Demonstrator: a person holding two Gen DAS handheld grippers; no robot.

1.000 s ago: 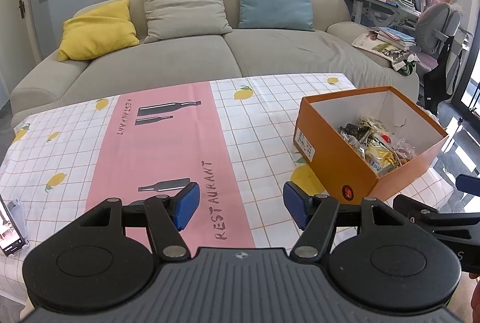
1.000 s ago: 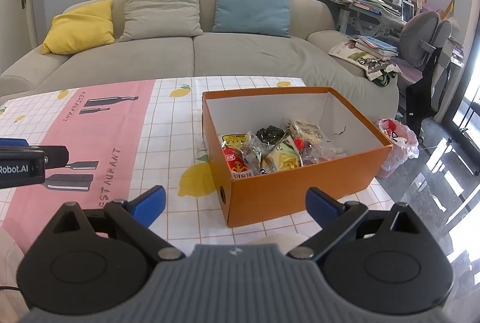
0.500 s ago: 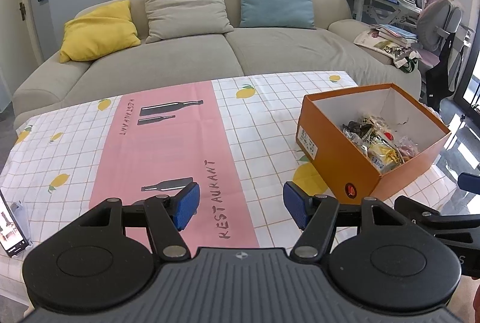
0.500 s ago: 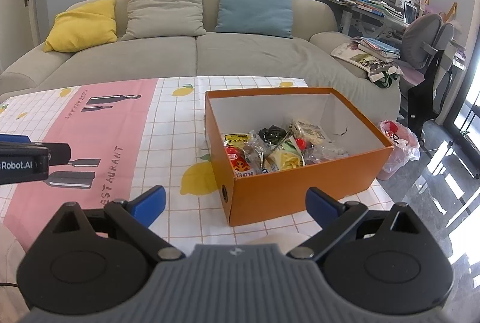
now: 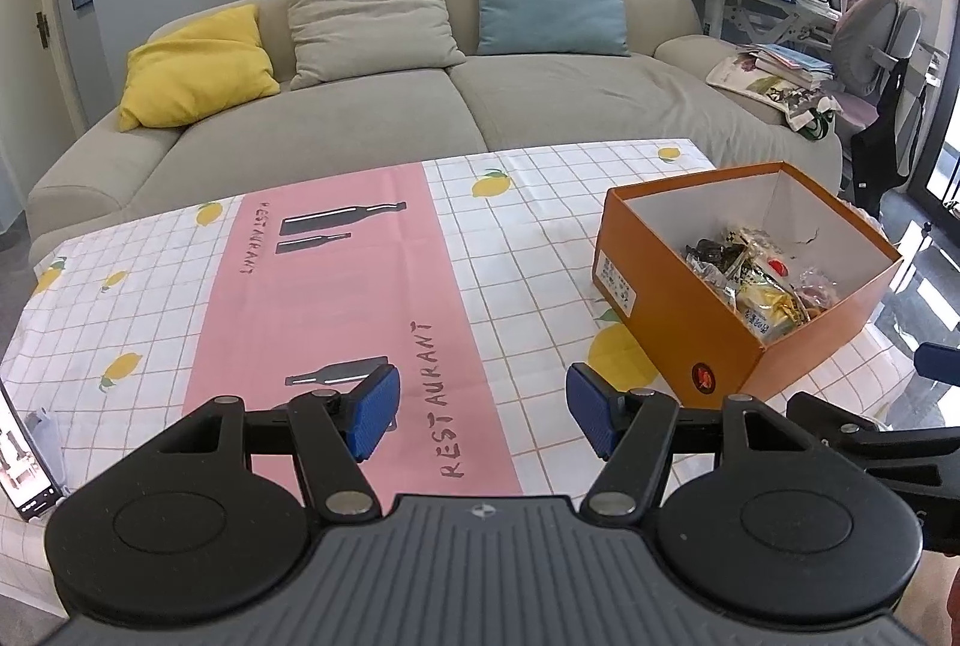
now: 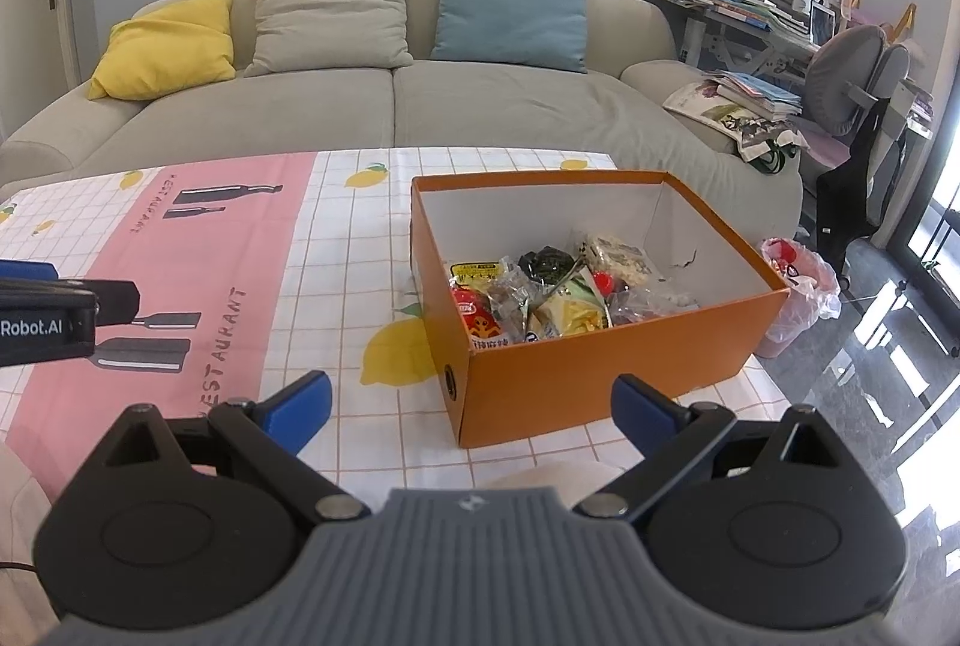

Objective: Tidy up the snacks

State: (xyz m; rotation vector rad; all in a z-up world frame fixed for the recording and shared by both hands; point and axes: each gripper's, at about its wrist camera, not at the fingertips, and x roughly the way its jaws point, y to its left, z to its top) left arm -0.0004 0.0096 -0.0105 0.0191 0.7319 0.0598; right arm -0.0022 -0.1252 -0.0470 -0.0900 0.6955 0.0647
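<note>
- The left gripper (image 5: 477,419) tilts down over the tablecloth (image 5: 336,286), its blue pads spread apart with nothing between them, only the pink stripe and the word RESTAURANT below.
- The right gripper (image 6: 471,409) tilts down likewise, its pads wider apart and empty; the near corner of the orange box (image 6: 600,382) sits just ahead of the gap.
- From the left gripper, the orange box (image 5: 714,340) lies ahead and to the right; the snacks (image 6: 540,295) are heaped in its near end, just beyond the right gripper.
- Beyond the table stands a sofa (image 6: 384,117) with yellow, beige and teal cushions.
- Cut off: a phone (image 5: 24,466) at the left edge of the left view; the right gripper's finger at that view's right edge; the left gripper's finger, marked Robot.AI, at the right view's left edge.
- The wrappers' print is too small to read, and the box wall hides the lowest packets.
- Against the earlier frames, both grippers' pads stand equally wide; the box, snacks and cloth have hardly shifted in either view.
</note>
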